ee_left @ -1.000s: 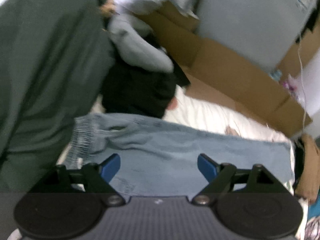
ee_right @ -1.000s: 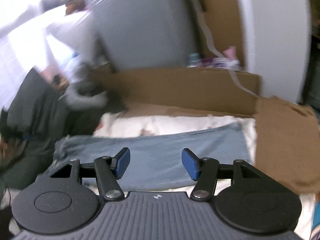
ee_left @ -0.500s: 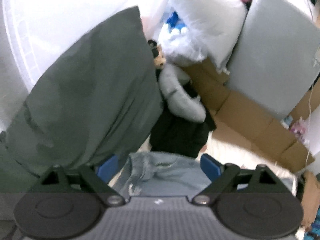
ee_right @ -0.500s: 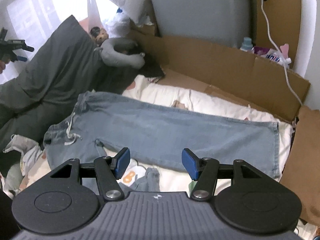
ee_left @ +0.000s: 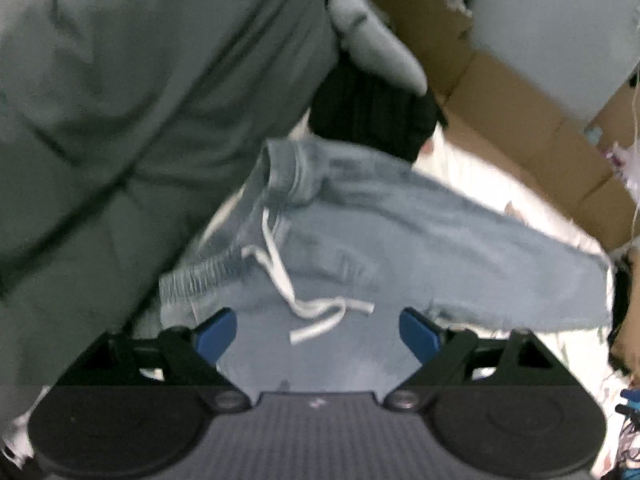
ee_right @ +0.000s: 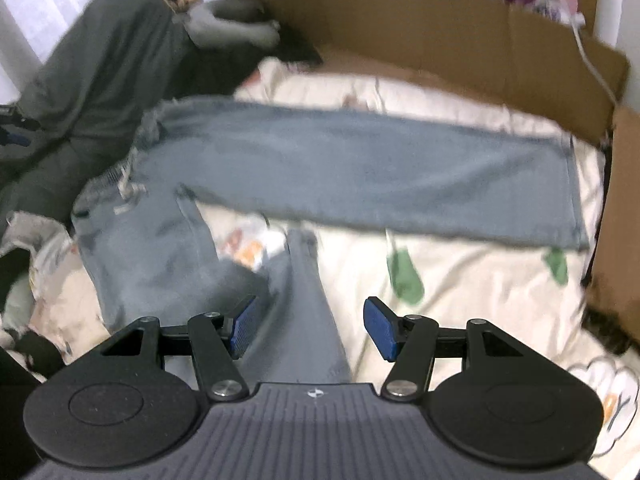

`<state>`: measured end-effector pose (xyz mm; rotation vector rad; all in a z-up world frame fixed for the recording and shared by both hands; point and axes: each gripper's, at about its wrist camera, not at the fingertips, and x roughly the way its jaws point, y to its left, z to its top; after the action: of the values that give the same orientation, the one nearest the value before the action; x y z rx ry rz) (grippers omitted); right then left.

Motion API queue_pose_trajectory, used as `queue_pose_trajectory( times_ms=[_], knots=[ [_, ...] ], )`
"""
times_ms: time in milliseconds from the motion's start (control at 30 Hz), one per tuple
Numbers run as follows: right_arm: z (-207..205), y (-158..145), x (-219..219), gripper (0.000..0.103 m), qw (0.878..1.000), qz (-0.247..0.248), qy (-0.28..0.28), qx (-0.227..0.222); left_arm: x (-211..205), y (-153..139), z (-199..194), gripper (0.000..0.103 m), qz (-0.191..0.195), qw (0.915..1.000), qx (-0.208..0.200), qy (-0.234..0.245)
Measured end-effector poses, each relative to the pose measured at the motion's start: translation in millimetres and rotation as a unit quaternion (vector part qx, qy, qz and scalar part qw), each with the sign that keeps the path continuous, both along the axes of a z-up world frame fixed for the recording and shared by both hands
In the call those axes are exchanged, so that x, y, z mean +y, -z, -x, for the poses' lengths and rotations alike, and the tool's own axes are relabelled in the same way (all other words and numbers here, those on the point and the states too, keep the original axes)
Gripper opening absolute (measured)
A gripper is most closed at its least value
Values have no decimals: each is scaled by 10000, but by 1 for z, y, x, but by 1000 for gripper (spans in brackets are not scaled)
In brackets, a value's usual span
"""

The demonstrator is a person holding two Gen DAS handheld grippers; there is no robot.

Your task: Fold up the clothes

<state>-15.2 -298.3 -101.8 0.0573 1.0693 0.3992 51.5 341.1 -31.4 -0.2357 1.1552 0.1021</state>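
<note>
Light blue jeans (ee_right: 360,172) lie spread on a cream printed bed sheet (ee_right: 480,280), one leg stretched to the right, the other leg (ee_right: 304,312) bent toward me. In the left wrist view the elastic waistband (ee_left: 200,276) and white drawstring (ee_left: 304,312) sit just ahead of my left gripper (ee_left: 318,334), which is open above the waist, its blue pads apart from the cloth. My right gripper (ee_right: 310,330) is open over the near leg, with the denim showing between its fingers and no pad pressing it.
A dark grey-green pillow (ee_left: 140,100) rises at the left. A grey stuffed toy (ee_left: 376,48) and black garment (ee_left: 368,116) lie behind the waistband. Cardboard panels (ee_right: 460,36) wall the bed's far and right sides. A white cable (ee_right: 580,36) hangs over the cardboard.
The left gripper swung down from the pillow to the jeans' waistband. The right gripper dropped lower and nearer, now over the bent near leg.
</note>
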Motion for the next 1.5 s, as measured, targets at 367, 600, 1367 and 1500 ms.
queue_pose_trajectory(
  times_ms=[367,600,1367,1500],
  knots=[
    [-8,64,22,63,9983,156,-78,548,10,104,46,90,545,9972,263,-450],
    [-17,98,29,63,9960,266,93,849,13,166,67,90,665,9907,935,-727],
    [-47,138,60,13,9894,512,171,1345,21,206,107,90,1046,9819,1204,-1018],
    [-43,129,52,3,9928,352,54,1144,14,204,108,90,988,9841,1161,-913]
  ],
)
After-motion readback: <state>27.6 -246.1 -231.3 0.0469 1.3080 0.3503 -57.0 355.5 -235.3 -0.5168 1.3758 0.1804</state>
